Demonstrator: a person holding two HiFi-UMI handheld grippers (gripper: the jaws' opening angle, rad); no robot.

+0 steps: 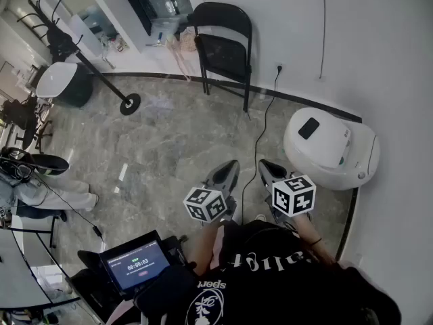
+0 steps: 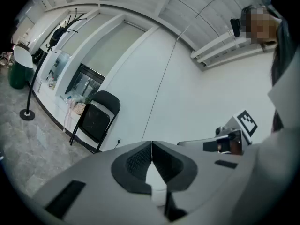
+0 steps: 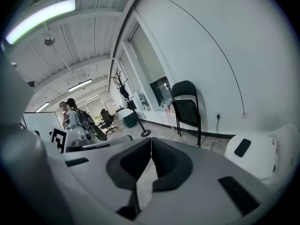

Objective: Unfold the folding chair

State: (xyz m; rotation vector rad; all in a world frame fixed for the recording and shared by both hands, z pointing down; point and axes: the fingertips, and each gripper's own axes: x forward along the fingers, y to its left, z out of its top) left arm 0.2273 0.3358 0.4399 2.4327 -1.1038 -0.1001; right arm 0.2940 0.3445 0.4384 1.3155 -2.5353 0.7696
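A black folding chair [image 1: 223,46] stands folded flat against the white wall at the far side of the room; it also shows in the left gripper view as the chair [image 2: 96,118] and in the right gripper view as the chair [image 3: 187,108]. My left gripper [image 1: 229,170] is held close in front of my body, shut and empty, its jaws [image 2: 151,150] touching. My right gripper [image 1: 269,169] is beside it, also shut with nothing in it, pads together [image 3: 150,149]. Both are well short of the chair.
A white round device [image 1: 329,147] with a black phone on top sits by the wall at right; a cable [image 1: 260,141] runs from a wall socket. A coat stand [image 1: 101,80] and a white stool [image 1: 57,80] stand at left. A person sits at the left edge. A tablet [image 1: 139,263] is near me.
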